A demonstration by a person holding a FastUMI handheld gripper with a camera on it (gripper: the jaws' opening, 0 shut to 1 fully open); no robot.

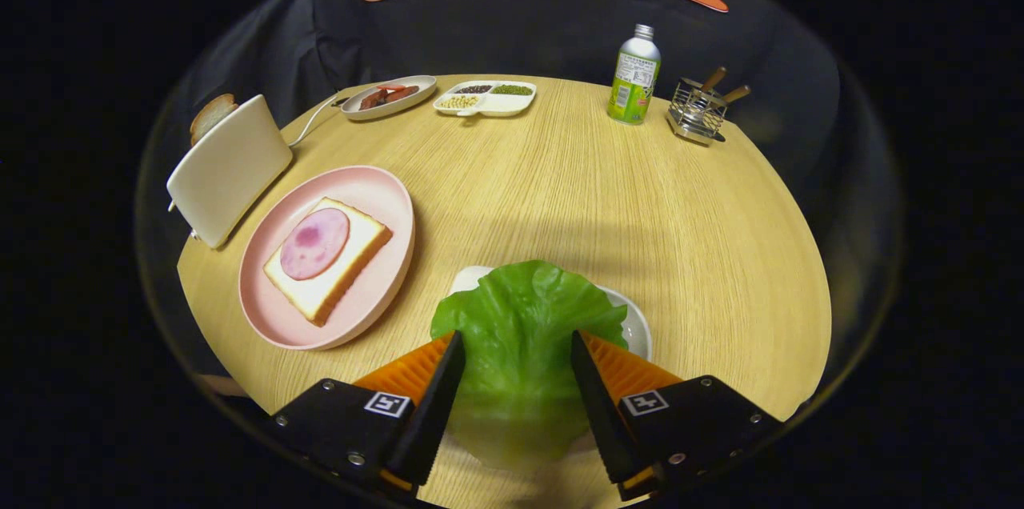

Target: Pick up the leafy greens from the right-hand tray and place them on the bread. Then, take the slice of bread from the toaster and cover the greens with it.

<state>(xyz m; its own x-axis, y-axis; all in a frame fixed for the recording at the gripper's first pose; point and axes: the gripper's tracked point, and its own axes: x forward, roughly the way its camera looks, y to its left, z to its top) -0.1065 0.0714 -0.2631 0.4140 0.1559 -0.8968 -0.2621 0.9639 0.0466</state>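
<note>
A green lettuce leaf (520,309) sits between my two fingers, and both black fingers press against its sides. My gripper (517,337) is shut on it, over the white tray (636,326), whose rim peeks out behind the leaf. To the left and ahead lies a pink plate (390,190) with a slice of bread (356,257), topped by a round of pink ham (314,243). Beyond the plate a white toaster (228,169) stands with a bread slice (211,115) sticking out of its top.
At the far edge of the round wooden table (576,189) are an oval dish of sausages (388,97), a divided white dish of grains (484,99), a green bottle (634,77) and a wire rack with wooden-handled tools (698,113).
</note>
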